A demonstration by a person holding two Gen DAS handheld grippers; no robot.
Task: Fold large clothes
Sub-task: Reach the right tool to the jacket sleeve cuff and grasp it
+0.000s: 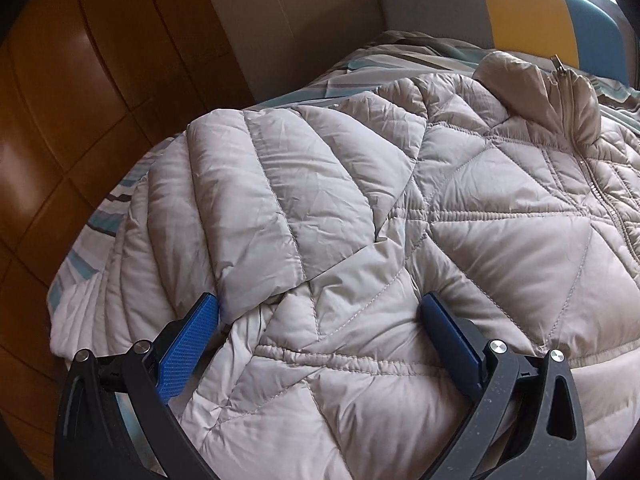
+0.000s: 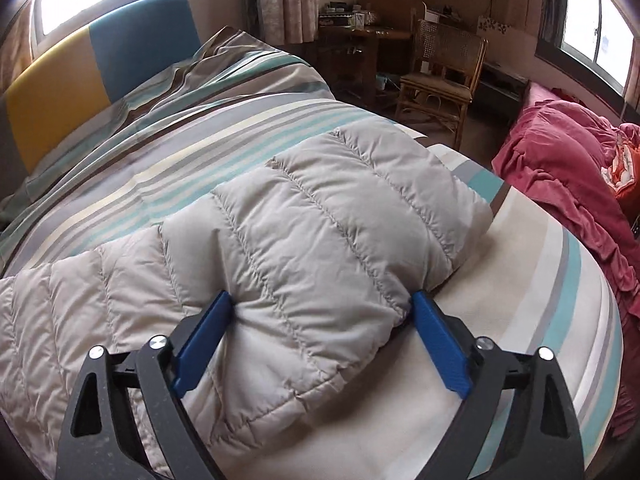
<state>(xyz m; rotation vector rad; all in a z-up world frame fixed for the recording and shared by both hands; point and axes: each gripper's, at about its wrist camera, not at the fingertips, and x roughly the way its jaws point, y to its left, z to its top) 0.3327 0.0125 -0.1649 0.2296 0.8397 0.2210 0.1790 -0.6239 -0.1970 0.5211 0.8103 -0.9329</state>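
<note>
A light grey quilted puffer jacket (image 1: 500, 232) lies front up on the striped bed, zipper and collar (image 1: 560, 92) toward the headboard. Its one sleeve (image 1: 280, 200) is folded over the body. My left gripper (image 1: 320, 304) is open, its blue fingers resting on the jacket on either side of the sleeve's cuff end. In the right wrist view the other sleeve (image 2: 340, 216) stretches out over the bedspread. My right gripper (image 2: 322, 304) is open, with its blue fingers straddling this sleeve near the cuff and pressing against its sides.
The striped bedspread (image 2: 540, 300) covers the bed, with a yellow and blue headboard (image 2: 80, 80) behind. A brown wooden wardrobe (image 1: 80, 100) stands at the left. A rattan chair (image 2: 440, 76), a cluttered desk and a red blanket pile (image 2: 568, 168) stand to the right.
</note>
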